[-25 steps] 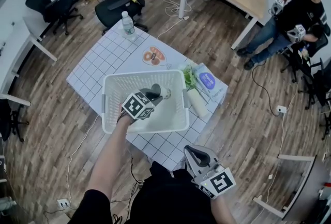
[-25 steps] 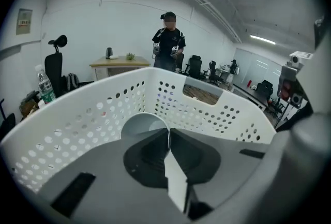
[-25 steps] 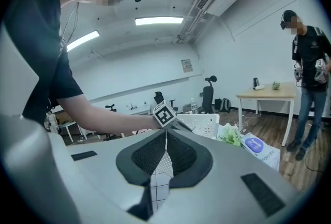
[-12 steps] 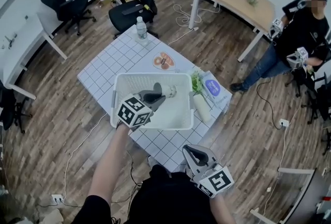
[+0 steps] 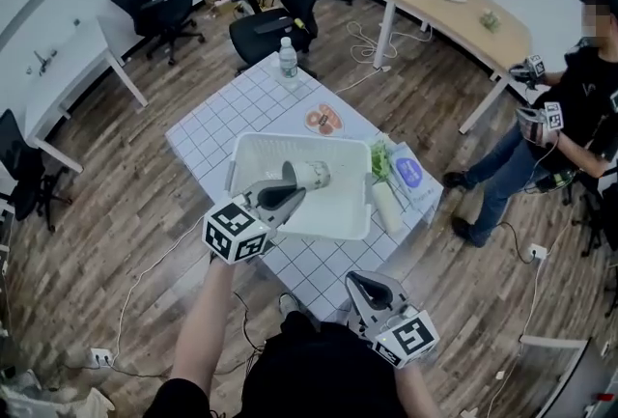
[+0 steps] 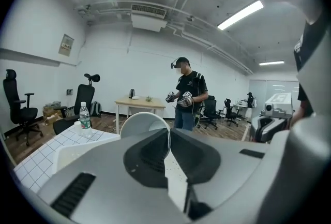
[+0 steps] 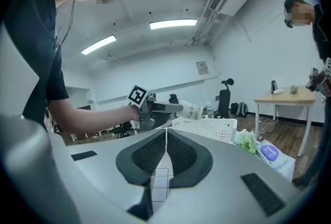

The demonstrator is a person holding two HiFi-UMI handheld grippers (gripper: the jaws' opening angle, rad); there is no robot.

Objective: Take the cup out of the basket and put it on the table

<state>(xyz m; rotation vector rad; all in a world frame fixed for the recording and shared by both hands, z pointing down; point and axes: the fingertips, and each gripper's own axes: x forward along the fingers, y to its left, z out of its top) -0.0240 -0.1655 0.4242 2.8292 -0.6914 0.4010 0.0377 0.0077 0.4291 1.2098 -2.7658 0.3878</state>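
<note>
Your left hand-held gripper is clamped on the rim of the cup, holding it sideways above the basket on the table; your right hand-held gripper is closed and empty, near your body.

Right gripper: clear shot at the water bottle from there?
Probably not: basket and the left gripper holding the cup lie between the right gripper and the water bottle at the far corner.

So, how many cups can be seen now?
1: the cup, clamped by its rim in the left gripper, above the basket. Others may be hidden.
</note>
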